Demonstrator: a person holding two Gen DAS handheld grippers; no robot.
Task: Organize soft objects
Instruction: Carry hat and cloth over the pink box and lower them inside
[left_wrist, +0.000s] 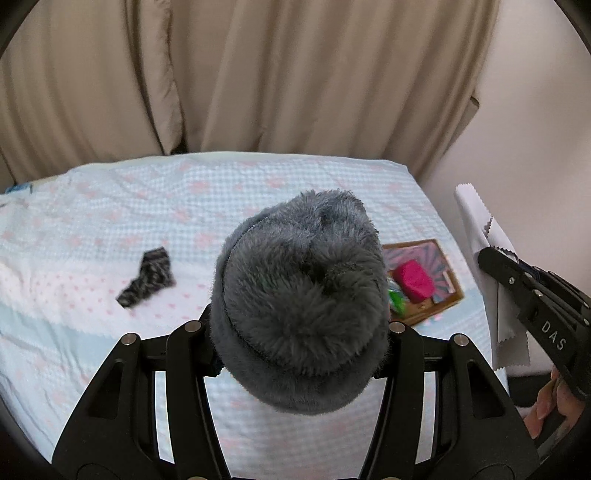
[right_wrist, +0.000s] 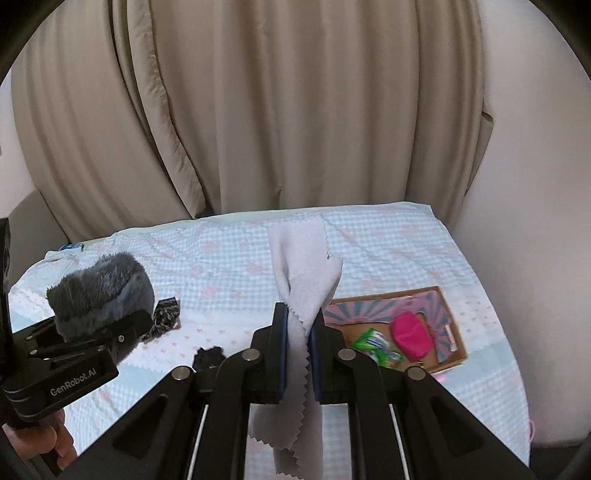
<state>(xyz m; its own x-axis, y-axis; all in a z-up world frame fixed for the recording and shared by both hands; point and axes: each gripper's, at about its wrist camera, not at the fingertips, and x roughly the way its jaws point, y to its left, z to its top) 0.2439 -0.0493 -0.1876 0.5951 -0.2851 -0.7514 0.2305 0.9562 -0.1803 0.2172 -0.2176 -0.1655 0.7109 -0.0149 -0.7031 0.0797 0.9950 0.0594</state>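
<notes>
Left wrist view had the grey furry hat (left_wrist: 303, 306) clamped in the left gripper (left_wrist: 299, 332), raised above the bed (left_wrist: 110, 206), left of the cardboard tray (left_wrist: 448, 291). The right gripper (right_wrist: 298, 350) pinched a pale zigzag-edged cloth (right_wrist: 306, 273), also left of that tray; a patterned sock (left_wrist: 147, 277) lay farther left.

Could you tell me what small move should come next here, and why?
Probably carry the right gripper, shut on the pale grey zigzag-edged cloth, over the open cardboard box and release. The box lies close on its right and already holds a pink pouch.
</notes>
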